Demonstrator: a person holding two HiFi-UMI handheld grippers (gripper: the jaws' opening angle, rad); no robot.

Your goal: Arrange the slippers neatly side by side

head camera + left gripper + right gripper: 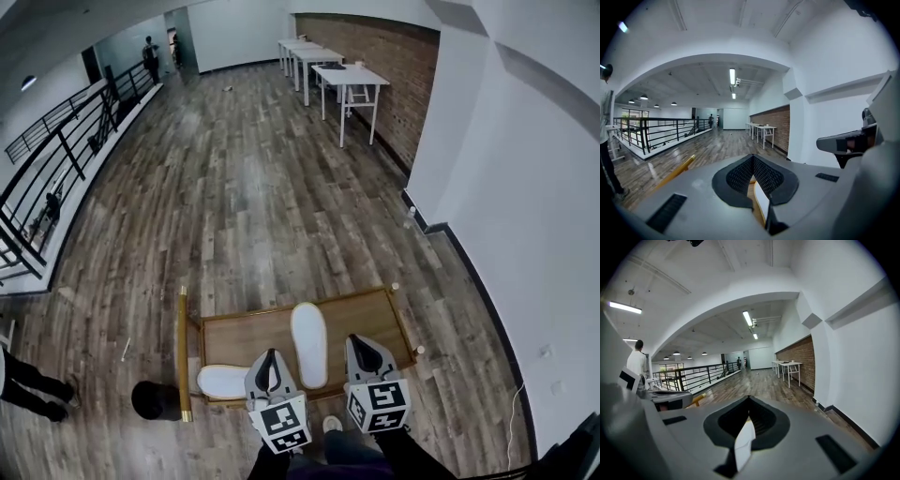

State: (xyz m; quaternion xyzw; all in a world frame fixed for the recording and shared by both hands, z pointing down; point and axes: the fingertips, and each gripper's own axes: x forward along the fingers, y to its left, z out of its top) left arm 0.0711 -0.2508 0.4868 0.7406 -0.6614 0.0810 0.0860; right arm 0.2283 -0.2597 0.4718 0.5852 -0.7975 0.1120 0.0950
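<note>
Left gripper (271,356) and right gripper (362,347) hover over the low wooden platform (242,330), each with its fingers closed tip to tip on nothing. One white slipper (309,343) lies between the two pairs of fingers, long axis running straight ahead. The second slipper (219,380) lies just left of the left fingers, long axis crosswise; its toe end is unclear, and a closed-finger nudge could spin it off the near rim.

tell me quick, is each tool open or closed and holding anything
Left tool: closed, tips touching, holding nothing.
Right tool: closed, tips touching, holding nothing.
</note>
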